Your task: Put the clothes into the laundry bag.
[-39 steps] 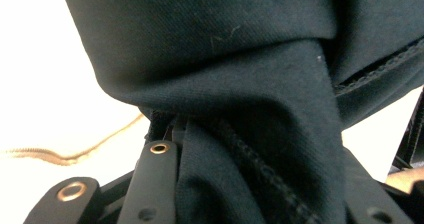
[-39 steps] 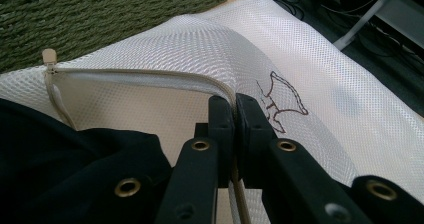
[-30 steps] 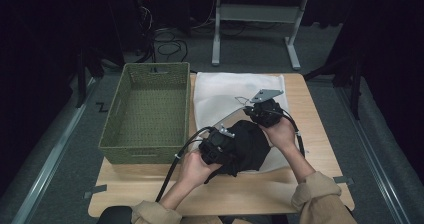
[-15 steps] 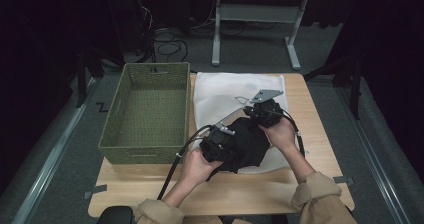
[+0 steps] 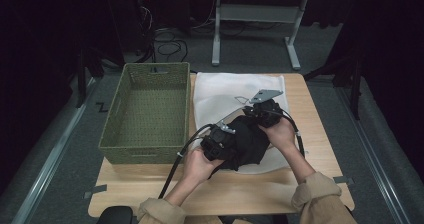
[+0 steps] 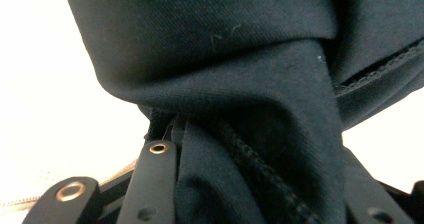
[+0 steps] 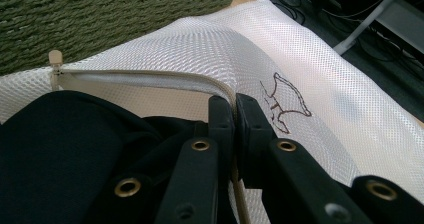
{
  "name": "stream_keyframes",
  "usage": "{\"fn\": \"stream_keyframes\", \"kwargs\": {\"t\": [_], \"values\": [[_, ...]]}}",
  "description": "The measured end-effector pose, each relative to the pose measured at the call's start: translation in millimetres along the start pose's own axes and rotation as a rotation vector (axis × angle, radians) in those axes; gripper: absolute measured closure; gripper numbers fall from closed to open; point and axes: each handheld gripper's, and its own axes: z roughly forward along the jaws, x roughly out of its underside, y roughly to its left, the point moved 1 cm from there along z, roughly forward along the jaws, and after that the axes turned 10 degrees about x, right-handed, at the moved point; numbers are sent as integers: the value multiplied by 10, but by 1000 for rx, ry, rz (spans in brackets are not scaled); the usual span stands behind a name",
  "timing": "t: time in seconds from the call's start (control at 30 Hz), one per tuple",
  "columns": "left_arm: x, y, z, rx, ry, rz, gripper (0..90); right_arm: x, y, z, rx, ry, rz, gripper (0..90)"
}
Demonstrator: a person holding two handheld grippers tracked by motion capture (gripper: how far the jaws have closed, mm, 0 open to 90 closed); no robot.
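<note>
Black garment (image 5: 247, 141) lower on mesh bag (image 7: 310, 59)

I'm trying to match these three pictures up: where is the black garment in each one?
High view: the black garment lies low and centre, between the two hands, on the white mesh bag.
Left gripper view: the garment covers the top and middle, bunched over the jaws.
Right gripper view: the garment is at lower left, beside the jaws.
Shared landmark: the mesh bag, also at.
</note>
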Motion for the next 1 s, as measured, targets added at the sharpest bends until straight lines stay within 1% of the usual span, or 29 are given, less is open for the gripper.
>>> {"fn": "stream_keyframes", "kwargs": {"t": [0.07, 0.13, 0.27, 0.33, 0.4, 0.5, 0.53, 0.57, 0.6, 0.7, 0.83, 1.0], "values": [[-6, 7, 4, -4, -5, -3, 619, -4, 0, -2, -3, -4, 3, 871], [-15, 19, 8, -8, -3, -3, 619, -5, -6, -3, -3, -7, -7, 871], [-25, 25, 32, -19, -3, -15, 618, -1, 10, -9, -3, -2, 5, 871], [-31, 17, 47, -25, 0, -13, 617, -5, 14, -15, -3, 0, 6, 871], [-44, 14, 61, -31, -5, -16, 616, -13, 19, -19, -3, -10, 3, 870], [-67, 31, 67, -36, -1, -18, 616, -20, 26, -27, -4, -7, 4, 871], [-73, 36, 77, -39, -10, -29, 616, -19, 27, -28, -5, -7, 3, 871], [-76, 46, 78, -39, -7, -27, 616, -17, 26, -30, -6, -6, 0, 871], [-77, 51, 87, -42, -14, -35, 616, -16, 24, -30, -5, -7, -1, 871], [-80, 80, 98, -50, -9, -42, 616, -16, 32, -32, -7, -4, 6, 871], [-96, 119, 121, -56, -31, -64, 615, -26, 30, -32, -11, -17, -2, 871], [-118, 165, 158, -69, -37, -80, 613, -22, 30, -31, -12, -12, 2, 871]]}}
